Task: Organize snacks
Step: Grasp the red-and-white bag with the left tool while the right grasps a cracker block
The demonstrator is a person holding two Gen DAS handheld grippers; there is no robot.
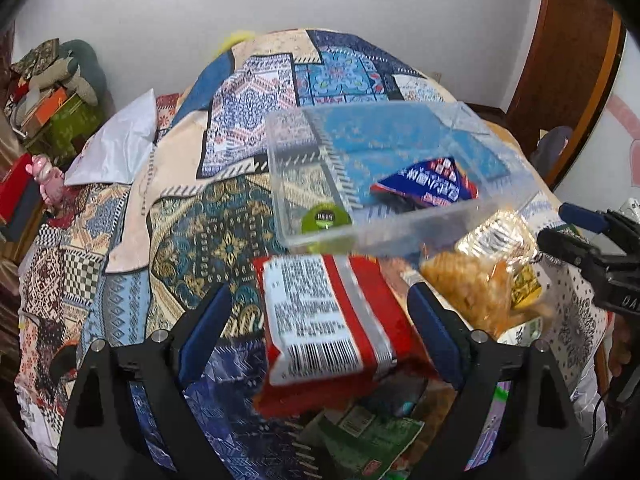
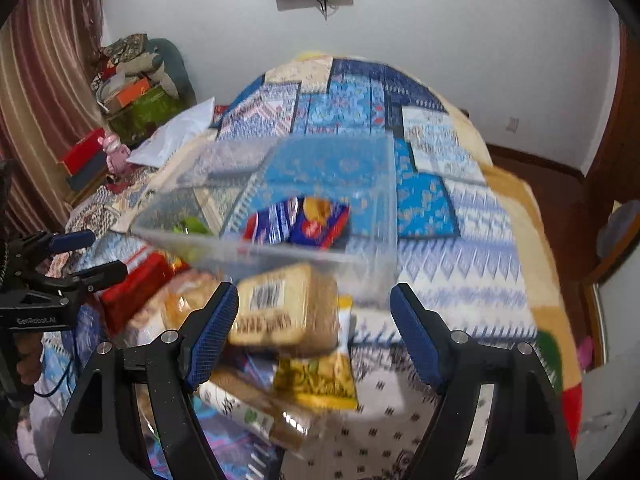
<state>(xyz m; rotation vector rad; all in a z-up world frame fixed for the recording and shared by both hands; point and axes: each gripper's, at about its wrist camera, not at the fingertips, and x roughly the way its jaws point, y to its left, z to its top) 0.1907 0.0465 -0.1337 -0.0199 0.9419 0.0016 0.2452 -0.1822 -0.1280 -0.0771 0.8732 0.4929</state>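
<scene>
A clear plastic bin (image 1: 440,224) (image 2: 360,264) stands on the patterned bedspread and holds a blue snack packet (image 1: 432,184) (image 2: 316,224) and a green item (image 1: 326,218) (image 2: 192,226). My left gripper (image 1: 320,332) is open around a red snack pack (image 1: 328,320), which lies between its fingers just before the bin. My right gripper (image 2: 314,332) is open, with a clear pack of tan biscuits (image 2: 288,308) between its fingers, nearer the left one. A yellow packet (image 2: 320,376) and more snacks lie below. A bag of orange crisps (image 1: 476,284) lies right of the red pack.
The bed fills both views. A white pillow (image 1: 120,140) (image 2: 180,132) and stacked boxes (image 1: 52,116) are at the far left. A wooden door (image 1: 568,52) is at the right. Each gripper shows in the other's view: the right one (image 1: 576,236), the left one (image 2: 80,256).
</scene>
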